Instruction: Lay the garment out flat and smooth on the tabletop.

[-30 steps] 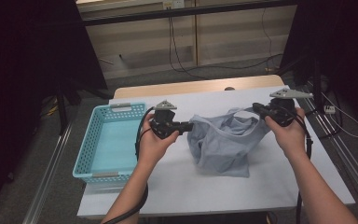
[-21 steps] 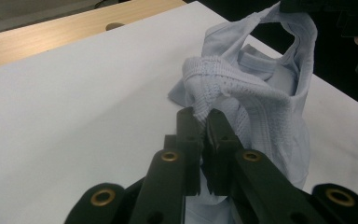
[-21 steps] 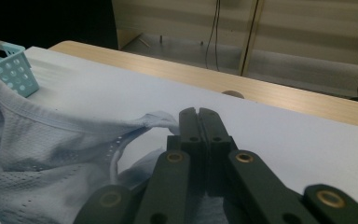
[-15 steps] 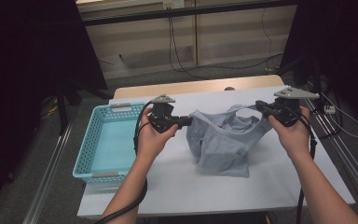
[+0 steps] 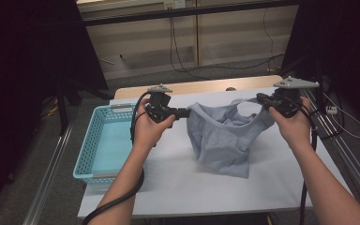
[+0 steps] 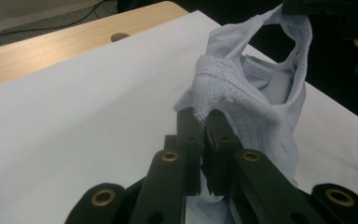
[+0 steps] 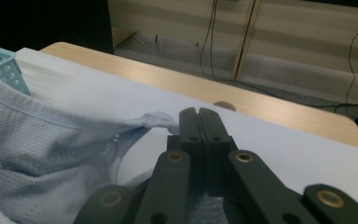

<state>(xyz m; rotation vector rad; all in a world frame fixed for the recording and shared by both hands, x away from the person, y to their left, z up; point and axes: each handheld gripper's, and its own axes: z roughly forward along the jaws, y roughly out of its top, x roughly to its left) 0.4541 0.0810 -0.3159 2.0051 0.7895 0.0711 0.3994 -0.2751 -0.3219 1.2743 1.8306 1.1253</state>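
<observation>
A light blue mesh garment [image 5: 222, 136] hangs stretched between my two grippers above the white table [image 5: 178, 183], its lower part resting on the surface. My left gripper [image 5: 187, 112] is shut on the garment's ribbed left edge [image 6: 214, 91]; in the left gripper view [image 6: 204, 122] the cloth is pinched between the black jaws. My right gripper [image 5: 261, 99] is shut on the garment's right strap [image 7: 156, 120], which runs into the closed jaws in the right gripper view [image 7: 198, 112]. The far right gripper [image 6: 328, 11] holds the strap loop at the top right of the left gripper view.
A light blue plastic basket [image 5: 104, 143] stands on the table's left side, with one corner [image 7: 4, 63] in the right gripper view. A bare wooden strip [image 5: 201, 86] runs along the table's far edge. Cables lie on the floor behind, and metal rails flank the table.
Both hands have risen slightly with the garment, the left one more, and the cloth is pulled a little higher and wider off the table.
</observation>
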